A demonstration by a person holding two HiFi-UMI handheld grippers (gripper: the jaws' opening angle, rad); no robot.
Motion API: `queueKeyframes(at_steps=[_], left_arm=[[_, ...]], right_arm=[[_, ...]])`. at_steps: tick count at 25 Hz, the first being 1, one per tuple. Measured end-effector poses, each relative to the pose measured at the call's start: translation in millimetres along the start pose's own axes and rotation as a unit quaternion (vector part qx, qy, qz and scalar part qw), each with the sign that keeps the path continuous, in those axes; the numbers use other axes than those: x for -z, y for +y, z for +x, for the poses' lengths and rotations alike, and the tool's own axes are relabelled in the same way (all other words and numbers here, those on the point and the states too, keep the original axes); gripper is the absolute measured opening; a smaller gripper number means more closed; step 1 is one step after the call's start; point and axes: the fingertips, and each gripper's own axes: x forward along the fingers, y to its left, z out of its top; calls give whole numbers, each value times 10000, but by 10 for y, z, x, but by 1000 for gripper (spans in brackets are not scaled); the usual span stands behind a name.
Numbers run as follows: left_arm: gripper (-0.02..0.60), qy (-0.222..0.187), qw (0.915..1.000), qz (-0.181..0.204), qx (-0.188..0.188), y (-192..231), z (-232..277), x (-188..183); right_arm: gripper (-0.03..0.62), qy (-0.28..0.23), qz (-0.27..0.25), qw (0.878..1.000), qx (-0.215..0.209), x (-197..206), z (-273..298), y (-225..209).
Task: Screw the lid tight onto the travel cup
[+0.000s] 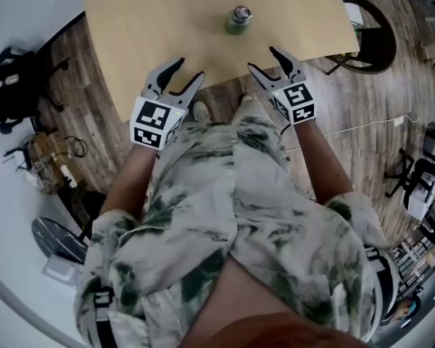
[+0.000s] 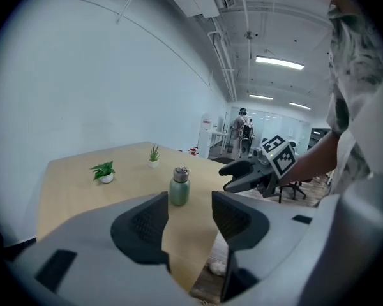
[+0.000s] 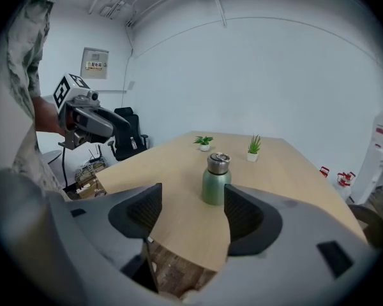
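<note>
A green travel cup (image 1: 238, 19) with a silver lid (image 1: 241, 12) on top stands upright on the wooden table (image 1: 152, 27). It shows as the cup (image 2: 179, 187) in the left gripper view and the cup (image 3: 216, 180) in the right gripper view, well beyond both pairs of jaws. My left gripper (image 1: 178, 75) hovers over the table's near edge, open and empty. My right gripper (image 1: 270, 59) is level with it, to the right, also open with nothing between its fingers. Each gripper appears in the other's view: the right gripper (image 2: 233, 174) and the left gripper (image 3: 115, 125).
Two small potted plants (image 3: 205, 142) (image 3: 253, 146) stand at the table's far end. Office chairs (image 1: 370, 38) and cables sit on the wood floor around the table. A person (image 2: 242, 132) stands far off in the room.
</note>
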Motion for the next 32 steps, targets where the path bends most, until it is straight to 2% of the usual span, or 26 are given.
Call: queueKeyframes(at_steps=[5, 14, 23, 32], left_arm=[[209, 45, 9994, -206, -285, 151, 261, -136], [209, 82, 9956, -554, -757, 6, 772, -477], [209, 58, 9903, -694, -1202, 1, 907, -619], [209, 96, 9815, -940, -1665, 79, 811, -579]], right_arm=[[321, 140, -74, 9991, -396, 85, 435, -383], [344, 451, -607, 9887, -1297, 279, 970, -855], [367, 483, -903, 9757, -1938, 428, 1346, -894], [371, 458, -1252, 9666, -2190, 443, 1604, -852]])
